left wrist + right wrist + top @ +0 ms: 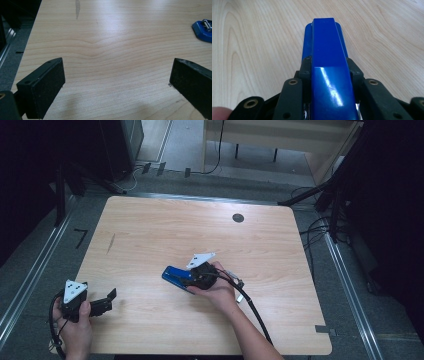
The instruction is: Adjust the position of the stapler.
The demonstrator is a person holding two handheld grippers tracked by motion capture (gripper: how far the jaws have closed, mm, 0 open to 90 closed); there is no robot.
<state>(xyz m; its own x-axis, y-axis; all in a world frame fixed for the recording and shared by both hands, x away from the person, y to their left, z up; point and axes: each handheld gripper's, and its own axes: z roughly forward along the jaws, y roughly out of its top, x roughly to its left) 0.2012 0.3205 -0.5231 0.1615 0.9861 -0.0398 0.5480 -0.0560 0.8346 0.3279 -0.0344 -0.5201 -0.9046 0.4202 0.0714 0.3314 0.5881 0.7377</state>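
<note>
A blue stapler [175, 276] sits low at the middle of the wooden table [175, 230]. My right gripper [192, 279] is shut on its rear half. In the right gripper view the two black jaws press both sides of the stapler [324, 50], whose front end points away from my right gripper [328, 65]. My left gripper [106, 302] is held at the table's near left corner, open with nothing between its jaws. Looking along my left gripper [117, 82], I see bare wood between the wide-set jaws and one end of the stapler [203, 30] at the far right.
A dark round hole [238, 218] marks the far middle of the table. The right gripper's black cable [252, 307] trails toward the near edge. Black stands and cables stand on the floor to the left and right of the table.
</note>
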